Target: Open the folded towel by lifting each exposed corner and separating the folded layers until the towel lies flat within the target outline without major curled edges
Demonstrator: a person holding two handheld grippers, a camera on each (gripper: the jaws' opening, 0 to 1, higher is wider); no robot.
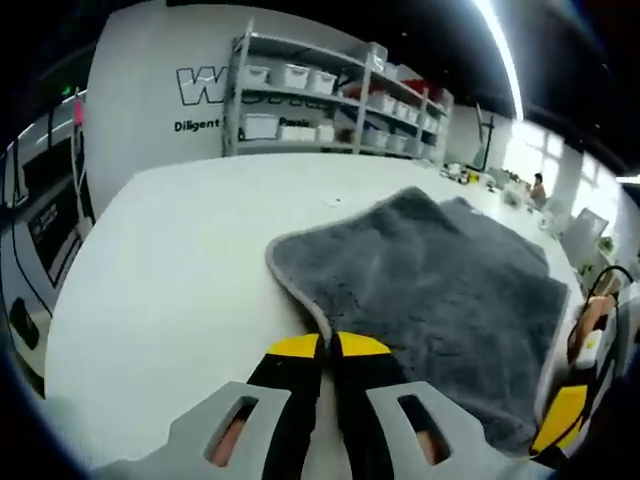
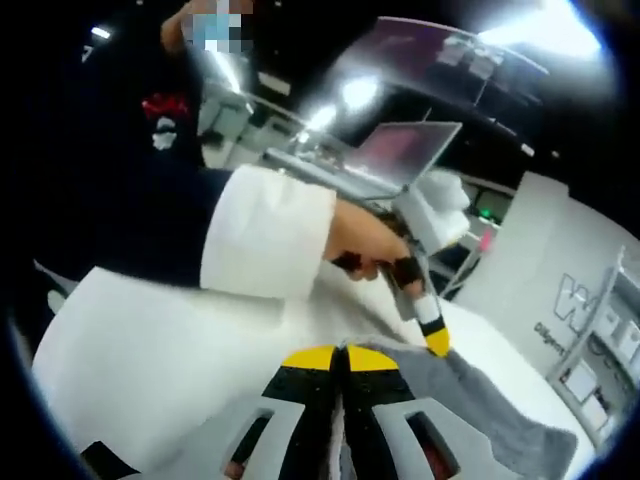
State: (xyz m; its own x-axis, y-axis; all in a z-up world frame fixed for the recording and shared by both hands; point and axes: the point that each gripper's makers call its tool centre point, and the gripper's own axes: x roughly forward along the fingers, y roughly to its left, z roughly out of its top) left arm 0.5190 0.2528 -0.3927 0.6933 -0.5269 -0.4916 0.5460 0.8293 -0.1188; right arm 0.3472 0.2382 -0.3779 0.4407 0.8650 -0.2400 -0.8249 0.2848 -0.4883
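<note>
On the white table [image 1: 170, 280] lay the grey plush towel [image 1: 440, 290], soft-piled with a stitched hem, spread wide but rumpled at its far end; no target outline could be made out. The left gripper [image 1: 328, 346], yellow-tipped jaws closed, pinched the near rounded corner, the right gripper [image 2: 340, 355] likewise closed on another edge. Step judged: spreading; next, drawing the corners apart to flatten it.

Towel [image 1: 440, 280] edge vanishes between left gripper [image 1: 328, 345] fingers; far right side cut off by frame edge. Wall lettering [image 1: 205, 85] partly blocked by shelves [image 1: 330, 95]. Right gripper view: motion blur; towel hem hidden behind right gripper [image 2: 340, 358] fingers; laptop [image 2: 400, 150] screen unreadable.
</note>
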